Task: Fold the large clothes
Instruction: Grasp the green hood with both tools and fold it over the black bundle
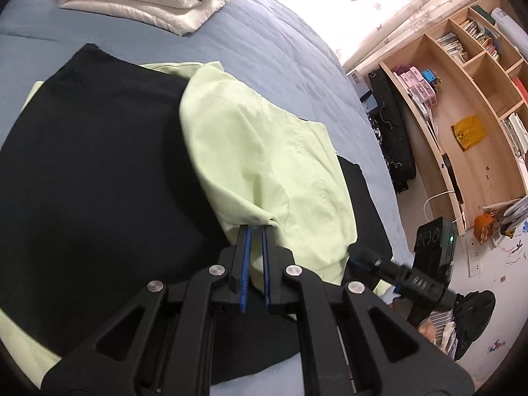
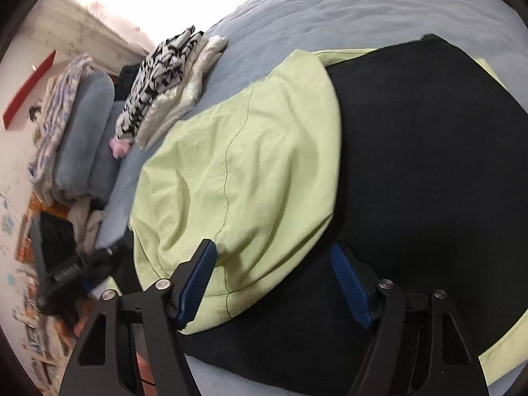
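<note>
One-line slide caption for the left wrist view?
Left tongs pinch a fold of the light green garment lying over black fabric on the blue bed.

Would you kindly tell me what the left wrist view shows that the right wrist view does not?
Only the left wrist view shows the wooden bookshelf and the left gripper, jaws pinched on the light green garment. Only the right wrist view shows the grey pillows and the right gripper, jaws spread wide. Both show the green garment over the black garment, the blue bed and the folded clothes stack.
</note>
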The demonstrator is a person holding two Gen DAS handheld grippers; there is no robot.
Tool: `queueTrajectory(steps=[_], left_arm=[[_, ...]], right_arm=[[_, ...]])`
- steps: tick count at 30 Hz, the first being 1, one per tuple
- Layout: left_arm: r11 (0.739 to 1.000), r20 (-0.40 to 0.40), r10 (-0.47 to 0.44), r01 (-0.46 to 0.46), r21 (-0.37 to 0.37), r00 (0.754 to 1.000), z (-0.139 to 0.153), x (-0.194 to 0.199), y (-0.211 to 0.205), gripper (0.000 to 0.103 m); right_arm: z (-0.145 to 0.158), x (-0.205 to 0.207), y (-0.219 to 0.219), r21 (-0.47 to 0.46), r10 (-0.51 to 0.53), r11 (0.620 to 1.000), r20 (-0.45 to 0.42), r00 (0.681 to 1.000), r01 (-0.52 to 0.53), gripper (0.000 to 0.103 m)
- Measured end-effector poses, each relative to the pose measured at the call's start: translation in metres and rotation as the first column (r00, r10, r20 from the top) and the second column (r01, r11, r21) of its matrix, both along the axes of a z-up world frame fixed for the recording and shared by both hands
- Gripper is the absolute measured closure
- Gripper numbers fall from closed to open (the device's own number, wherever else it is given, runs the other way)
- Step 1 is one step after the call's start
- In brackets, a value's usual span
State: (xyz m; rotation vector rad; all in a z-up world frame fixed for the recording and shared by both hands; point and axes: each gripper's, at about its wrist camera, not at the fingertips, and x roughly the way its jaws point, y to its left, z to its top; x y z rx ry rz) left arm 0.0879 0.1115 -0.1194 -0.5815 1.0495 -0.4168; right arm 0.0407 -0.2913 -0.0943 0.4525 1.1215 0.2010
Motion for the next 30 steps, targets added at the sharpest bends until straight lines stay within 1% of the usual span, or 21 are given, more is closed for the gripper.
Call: queueTrajectory(steps=[1,2,3,5,7,8,9,10,11,12,14,17,20,21,22,23,24,25,26,28,30], left_arm=[[1.0,0.0,0.001,-0.001,-0.011,1.0,0.001,0.001,-0.001,0.101],[1.0,0.005,0.001,-0.001,-0.03,1.0,0.003,0.001,-0.001,0.101],[0.999,0.011,0.004,-0.003,-0.041,1.0,0.001,0.005,-0.002,0.101],[0.998,0.016,0.003,-0.001,-0.069,1.0,0.002,0.007,0.001,0.101],[0.995,0.006,-0.005,0.005,-0.097,1.0,0.001,0.007,0.005,0.1],[0.993,-0.002,-0.017,0.016,-0.12,1.0,0.0,0.005,0.007,0.096],[0.988,-0.003,-0.026,0.025,-0.151,1.0,-0.001,0.004,0.009,0.082],[0.984,0.0,-0.028,0.027,-0.178,1.0,-0.001,0.003,0.011,0.074],[0.98,0.006,-0.025,0.026,-0.2,1.0,-0.001,0.001,0.013,0.058],[0.972,0.022,-0.017,0.022,-0.233,1.0,0.001,-0.003,0.016,0.05],[0.969,0.038,-0.013,0.022,-0.248,0.999,0.002,-0.004,0.018,0.048],[0.979,0.019,-0.003,0.007,-0.206,1.0,-0.002,0.004,0.012,0.048],[0.988,-0.036,0.01,-0.015,-0.155,0.999,-0.018,0.02,0.001,0.048],[0.991,-0.049,0.021,-0.027,-0.133,0.999,-0.022,0.024,-0.002,0.051],[0.995,-0.066,0.045,-0.051,-0.082,0.997,-0.027,0.03,-0.006,0.059],[0.997,-0.07,0.053,-0.057,-0.056,0.996,-0.029,0.033,-0.009,0.085],[0.997,-0.075,0.066,-0.068,-0.028,0.995,-0.03,0.036,-0.012,0.09],[0.996,-0.066,0.08,-0.081,-0.023,0.995,-0.03,0.036,-0.013,0.092],[0.996,-0.04,0.09,-0.091,-0.021,0.995,-0.027,0.034,-0.014,0.094],[0.996,0.008,0.092,-0.092,-0.006,0.996,-0.024,0.028,-0.017,0.095],[0.996,0.012,0.089,-0.09,0.016,0.996,-0.033,0.024,-0.019,0.095]], right_arm=[[-0.001,0.002,0.006,-0.013,0.016,1.0,0.006,1.0,-0.016,0.048],[-0.005,0.01,0.016,-0.019,0.035,0.999,0.001,0.999,-0.035,0.064],[-0.007,0.01,0.019,-0.027,0.046,0.999,-0.002,0.999,-0.046,0.072],[-0.009,0.007,0.023,-0.056,0.056,0.997,0.01,0.998,-0.055,0.075],[-0.011,0.004,0.028,-0.072,0.065,0.995,0.023,0.998,-0.063,0.077],[-0.013,0.003,0.028,-0.072,0.069,0.995,0.027,0.997,-0.067,0.078],[-0.015,0.002,0.028,-0.072,0.075,0.995,0.03,0.997,-0.072,0.078],[-0.017,0.0,0.029,-0.072,0.079,0.995,0.035,0.996,-0.076,0.078],[-0.018,-0.001,0.026,-0.068,0.084,0.994,0.037,0.996,-0.082,0.078],[-0.02,-0.001,0.026,-0.066,0.089,0.994,0.04,0.995,-0.087,0.078],[-0.023,-0.003,0.026,-0.067,0.096,0.993,0.049,0.994,-0.093,0.078],[-0.027,-0.005,0.026,-0.08,0.11,0.991,0.056,0.992,-0.105,0.078],[-0.027,-0.005,0.028,-0.094,0.112,0.99,0.058,0.992,-0.107,0.078],[-0.027,-0.005,0.027,-0.099,0.114,0.989,0.058,0.992,-0.108,0.08],[-0.026,-0.005,0.028,-0.105,0.116,0.988,0.058,0.991,-0.11,0.082],[-0.025,-0.005,0.027,-0.116,0.121,0.987,0.064,0.991,-0.114,0.089],[-0.022,-0.005,0.027,-0.126,0.121,0.986,0.075,0.99,-0.111,0.092],[-0.016,-0.006,0.026,-0.141,0.117,0.985,0.103,0.988,-0.102,0.093],[-0.01,-0.009,0.025,-0.153,0.114,0.984,0.129,0.985,-0.094,0.094],[0.001,-0.014,0.025,-0.189,0.105,0.979,0.187,0.977,-0.069,0.095],[-0.001,-0.014,0.026,-0.226,0.106,0.972,0.19,0.976,-0.062,0.095]])
